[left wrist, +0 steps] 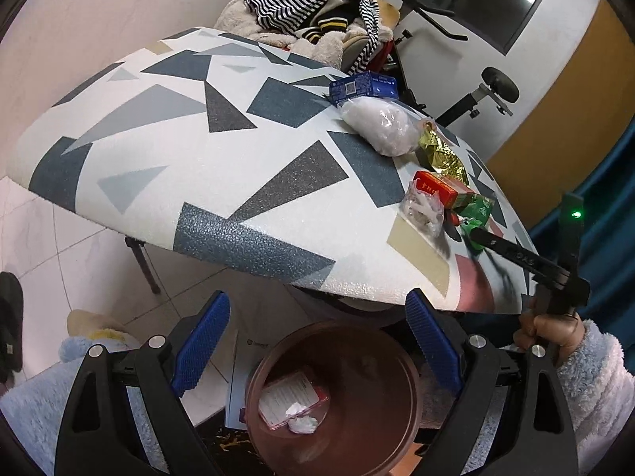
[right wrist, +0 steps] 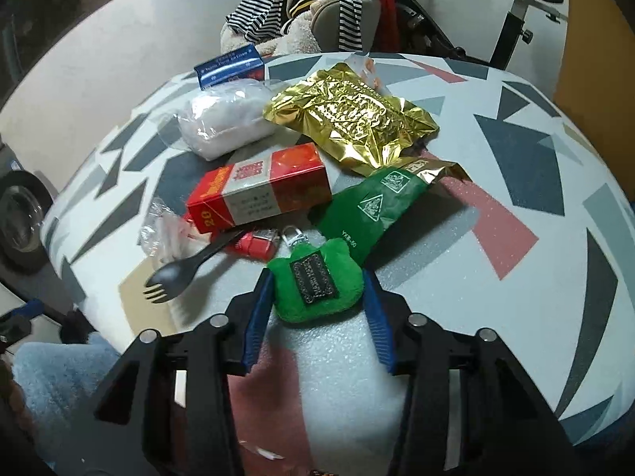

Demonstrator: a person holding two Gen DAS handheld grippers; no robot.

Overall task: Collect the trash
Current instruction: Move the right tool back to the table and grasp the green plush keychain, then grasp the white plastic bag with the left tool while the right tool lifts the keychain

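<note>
- Right tool (right wrist: 317, 289) has its pads pinching the green plush (right wrist: 315, 281) just below the red box (right wrist: 260, 190): soft, light, squashes; grip mid-body.
- Left tool (left wrist: 317, 357) gapes wide and empty over the bin (left wrist: 397, 388).

On the patterned table lay 1 red cardboard box (right wrist: 260, 188), 1 blue box (right wrist: 230, 65) and 1 black plastic spork (right wrist: 182, 267). There were 1 gold foil bag (right wrist: 353, 117), 1 green packet (right wrist: 371, 208) and 1 green plush keychain (right wrist: 315, 279).

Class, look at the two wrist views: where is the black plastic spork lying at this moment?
In the right wrist view the black spork lies on the patterned table, left of the green plush keychain, its handle running under the red carton.
</note>
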